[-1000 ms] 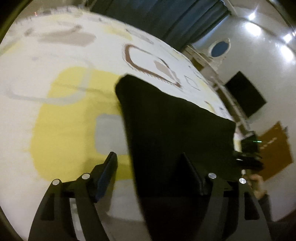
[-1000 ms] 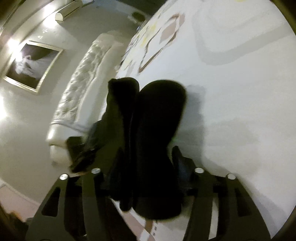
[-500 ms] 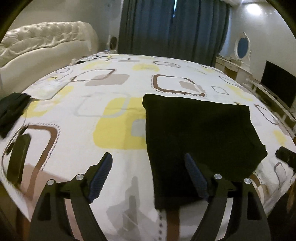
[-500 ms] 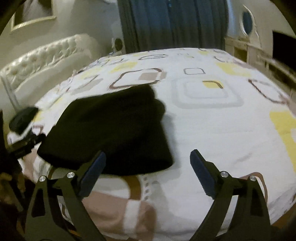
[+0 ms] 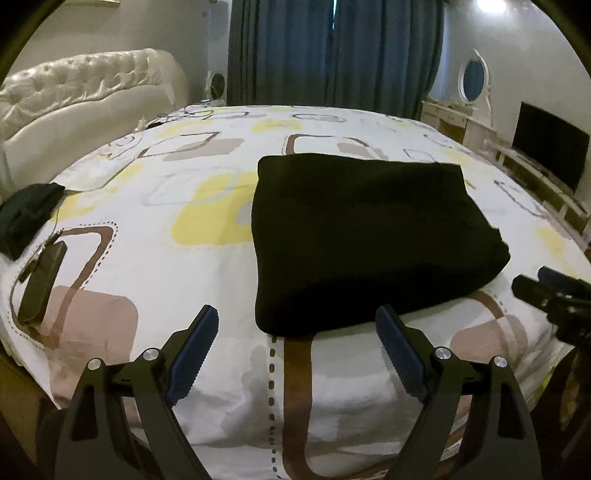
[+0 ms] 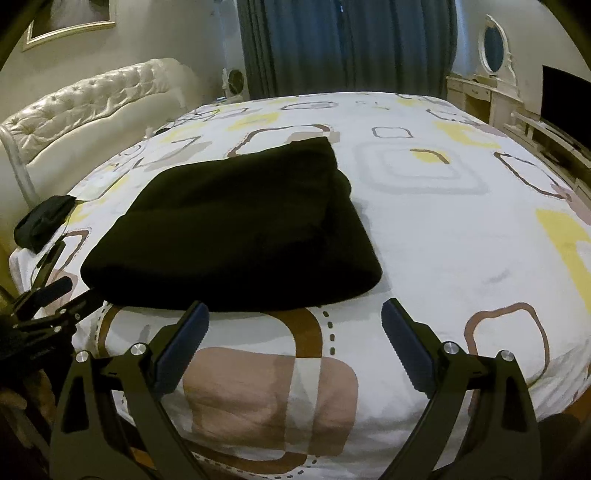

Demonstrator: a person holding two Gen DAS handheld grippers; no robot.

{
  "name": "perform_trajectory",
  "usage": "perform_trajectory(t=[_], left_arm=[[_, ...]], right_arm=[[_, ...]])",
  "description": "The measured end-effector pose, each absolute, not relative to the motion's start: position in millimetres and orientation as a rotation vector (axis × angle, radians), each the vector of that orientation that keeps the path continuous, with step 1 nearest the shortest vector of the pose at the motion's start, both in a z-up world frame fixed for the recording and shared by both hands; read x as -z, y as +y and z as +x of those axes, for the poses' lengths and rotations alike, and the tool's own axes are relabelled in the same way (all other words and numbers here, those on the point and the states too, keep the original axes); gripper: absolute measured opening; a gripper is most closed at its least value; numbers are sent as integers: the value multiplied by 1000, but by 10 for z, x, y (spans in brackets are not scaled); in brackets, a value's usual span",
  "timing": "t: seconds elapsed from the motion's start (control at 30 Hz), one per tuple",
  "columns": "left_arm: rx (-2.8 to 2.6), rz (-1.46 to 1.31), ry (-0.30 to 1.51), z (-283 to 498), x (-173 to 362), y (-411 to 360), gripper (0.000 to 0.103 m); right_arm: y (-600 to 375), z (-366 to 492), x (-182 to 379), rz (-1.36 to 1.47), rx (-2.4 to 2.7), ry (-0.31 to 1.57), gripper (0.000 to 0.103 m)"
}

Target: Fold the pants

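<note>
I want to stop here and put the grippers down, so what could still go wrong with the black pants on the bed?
The folded pants lie close to the bed's near edge, so a bump might slide them off. The left gripper, jaws opening and nothing between them, sits right at the fold's near edge and could snag it. A dark flat device and its cable lie on the bed's left side; a sweeping arm might catch them.

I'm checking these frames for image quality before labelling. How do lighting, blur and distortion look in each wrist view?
Left wrist view: sharp, the bed bulges from fisheye distortion, a ceiling light flares at top right, and the black pants show almost no fold detail. Right wrist view: slightly softer, dimmer room, same barrel curve, pants again a near-featureless dark mass.
</note>
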State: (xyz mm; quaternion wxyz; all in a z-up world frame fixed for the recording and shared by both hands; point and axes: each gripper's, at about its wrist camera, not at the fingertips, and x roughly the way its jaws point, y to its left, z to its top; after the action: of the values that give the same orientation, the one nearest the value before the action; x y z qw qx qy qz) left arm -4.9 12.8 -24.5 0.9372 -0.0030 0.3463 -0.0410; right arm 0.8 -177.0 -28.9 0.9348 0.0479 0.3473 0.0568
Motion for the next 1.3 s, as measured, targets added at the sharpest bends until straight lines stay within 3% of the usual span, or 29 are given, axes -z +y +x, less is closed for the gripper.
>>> perform_trajectory(t=[1.3], left_arm=[[94, 70, 650, -118, 96, -172, 87]], right_arm=[[-1642, -59, 347, 82, -171, 752, 95]])
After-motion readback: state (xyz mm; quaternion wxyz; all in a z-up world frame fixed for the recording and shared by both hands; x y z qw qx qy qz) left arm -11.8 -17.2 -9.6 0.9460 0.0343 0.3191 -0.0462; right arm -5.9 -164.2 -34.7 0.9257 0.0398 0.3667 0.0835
